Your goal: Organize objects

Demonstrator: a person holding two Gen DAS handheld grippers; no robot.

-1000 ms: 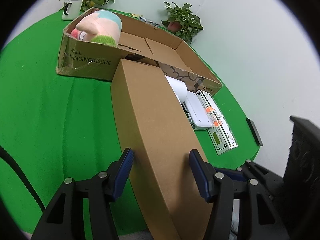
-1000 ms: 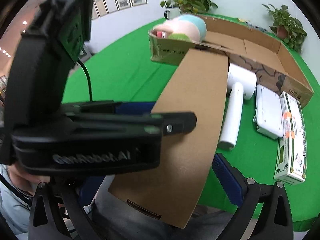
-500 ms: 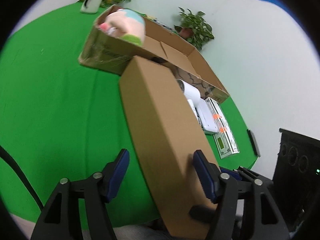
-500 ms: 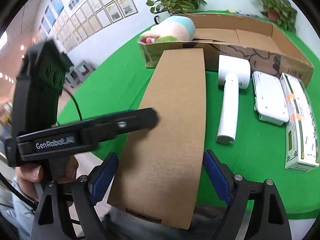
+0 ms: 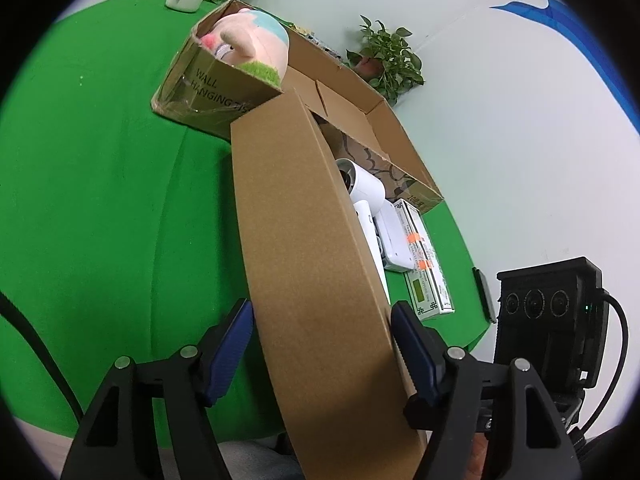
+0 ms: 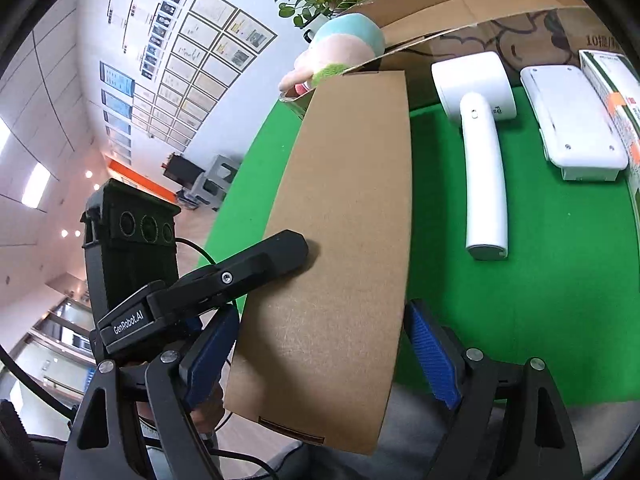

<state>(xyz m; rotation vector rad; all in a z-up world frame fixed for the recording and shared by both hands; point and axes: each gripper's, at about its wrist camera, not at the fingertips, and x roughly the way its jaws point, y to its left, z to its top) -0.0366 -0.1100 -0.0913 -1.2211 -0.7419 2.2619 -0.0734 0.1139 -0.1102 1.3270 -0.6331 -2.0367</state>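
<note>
Two tools straddle the long cardboard box: left tool has just opened, right tool has just narrowed; neither visibly presses it.

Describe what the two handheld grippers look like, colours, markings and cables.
Both grippers, left and right, have black angular frames with silver screws and ribbed blue finger pads. The left one carries white GenRobot.AI lettering, a three-lens black module and black cables.

Plain brown long box; green tablecloth; white hair dryer; pink-and-blue plush.
</note>
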